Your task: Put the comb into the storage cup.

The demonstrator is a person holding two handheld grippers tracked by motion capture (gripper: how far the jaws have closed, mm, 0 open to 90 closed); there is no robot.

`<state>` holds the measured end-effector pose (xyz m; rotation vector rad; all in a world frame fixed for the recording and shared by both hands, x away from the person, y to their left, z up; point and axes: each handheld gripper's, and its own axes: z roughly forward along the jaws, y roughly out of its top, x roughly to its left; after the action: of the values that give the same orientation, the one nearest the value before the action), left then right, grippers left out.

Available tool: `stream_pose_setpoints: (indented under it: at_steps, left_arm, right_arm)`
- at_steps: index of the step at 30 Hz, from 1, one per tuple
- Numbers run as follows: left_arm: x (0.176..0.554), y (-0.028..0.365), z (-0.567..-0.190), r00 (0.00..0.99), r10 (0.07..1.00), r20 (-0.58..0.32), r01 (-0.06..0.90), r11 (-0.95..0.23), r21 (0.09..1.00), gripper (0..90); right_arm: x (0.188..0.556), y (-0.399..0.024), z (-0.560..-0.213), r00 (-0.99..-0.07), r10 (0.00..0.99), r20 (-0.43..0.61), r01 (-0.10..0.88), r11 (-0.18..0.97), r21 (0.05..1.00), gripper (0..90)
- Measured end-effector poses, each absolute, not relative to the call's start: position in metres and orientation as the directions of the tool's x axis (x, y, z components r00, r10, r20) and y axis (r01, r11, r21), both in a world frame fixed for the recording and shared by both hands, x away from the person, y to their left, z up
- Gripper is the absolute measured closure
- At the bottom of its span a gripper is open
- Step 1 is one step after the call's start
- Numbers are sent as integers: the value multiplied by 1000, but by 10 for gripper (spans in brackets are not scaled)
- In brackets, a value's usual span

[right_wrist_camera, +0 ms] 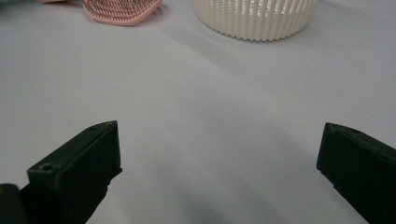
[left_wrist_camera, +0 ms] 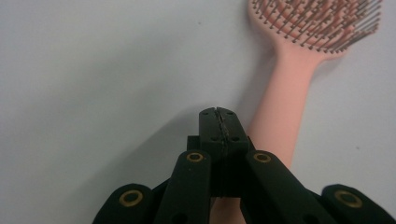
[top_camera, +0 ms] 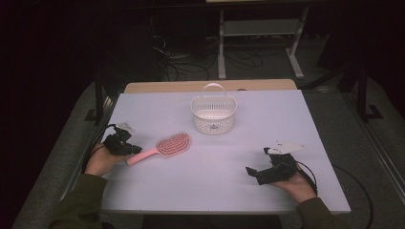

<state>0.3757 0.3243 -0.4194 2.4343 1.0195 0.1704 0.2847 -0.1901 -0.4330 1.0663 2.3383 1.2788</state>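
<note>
Your right gripper (top_camera: 255, 172) rests near the table's (top_camera: 229, 191) front edge with its jaws spread wide and empty, while your left gripper (left_wrist_camera: 218, 122), jaws pressed together on nothing, sits over the handle end of the pink hairbrush (top_camera: 165, 146) lying just before the white basket (top_camera: 213, 114).

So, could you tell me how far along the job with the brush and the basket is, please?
Nothing looks done yet: the brush lies flat on the table, apart from the basket. In hand: the left claw, shut and empty, sits over the handle. The right claw rests open on the table. Left, probably: gripping the brush and moving it into the basket.
</note>
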Motion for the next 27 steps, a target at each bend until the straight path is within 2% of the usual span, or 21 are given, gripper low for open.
stream_pose_setpoints:
  at_steps: [18,24,27]
  left_arm:
    - [343,330,-419,711,692,-123,643,-569,513,900]
    - [344,332,-412,697,707,-118,632,-528,568,900]
    - [341,331,-405,698,706,-121,620,-510,597,833]
  right_arm:
    - [285,-190,-433,-693,713,104,471,340,814,0]
    - [285,-191,-433,-693,713,104,472,340,814,0]
    - [284,-191,-433,-692,714,104,473,340,812,0]
